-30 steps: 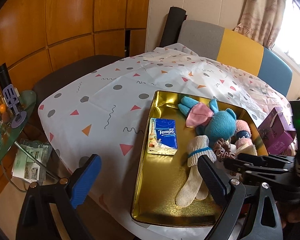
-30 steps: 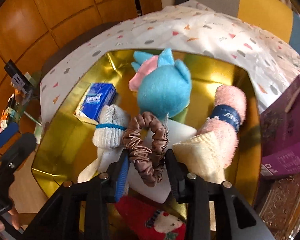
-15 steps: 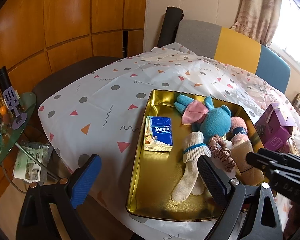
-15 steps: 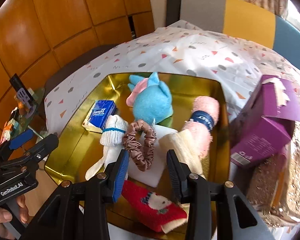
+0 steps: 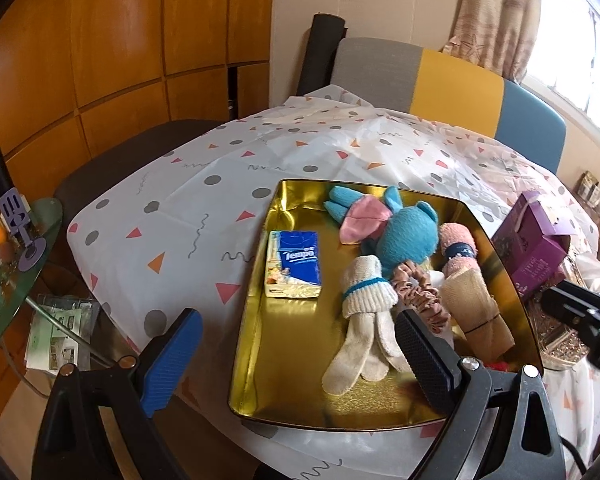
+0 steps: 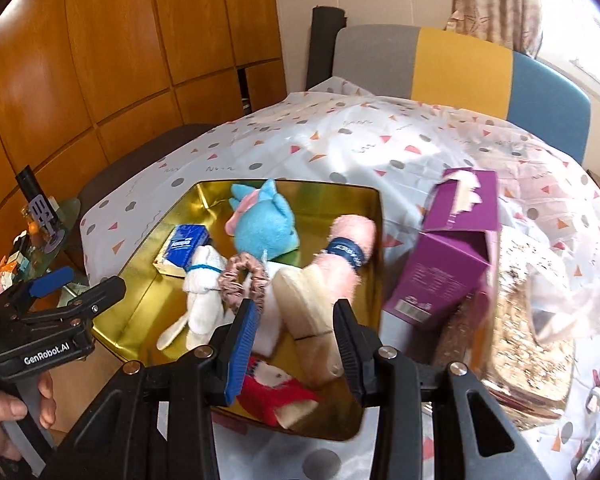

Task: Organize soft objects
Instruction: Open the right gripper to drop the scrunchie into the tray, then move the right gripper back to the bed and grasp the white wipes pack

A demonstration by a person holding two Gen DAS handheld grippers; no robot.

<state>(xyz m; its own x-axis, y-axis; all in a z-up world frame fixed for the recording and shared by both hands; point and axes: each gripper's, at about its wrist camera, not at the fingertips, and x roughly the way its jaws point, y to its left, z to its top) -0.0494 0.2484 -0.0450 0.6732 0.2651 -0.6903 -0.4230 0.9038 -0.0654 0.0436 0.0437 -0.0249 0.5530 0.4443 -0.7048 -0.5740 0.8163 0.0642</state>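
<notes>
Nearly there: soft things gathered in the gold tray, both tools empty.

Packed along the gold tray (image 5: 256, 344)'s right side: blue plush toy (image 5: 408, 236) toward the far edge, pink rolled sock (image 5: 458, 246) against the right wall, beige folded cloth (image 5: 476, 308) just in front of it, brown scrunchie (image 5: 414, 290) between cloth and white sock (image 5: 364, 320), red sock (image 6: 276, 392) at the near edge. Tissue pack (image 5: 296, 262) alone by the left wall. Hovering over the near edge, right gripper (image 6: 296, 344): jaws parted, nothing between the pads. Left gripper (image 5: 296, 360) spread wide above the tray's near left corner, also empty. Outside the tray, beside its right edge on the tablecloth (image 5: 180, 208): purple box (image 6: 444, 276) and a glittery item, too blurred to name. Probably little left beyond tidying the pile, perhaps one last piece off to the right.
</notes>
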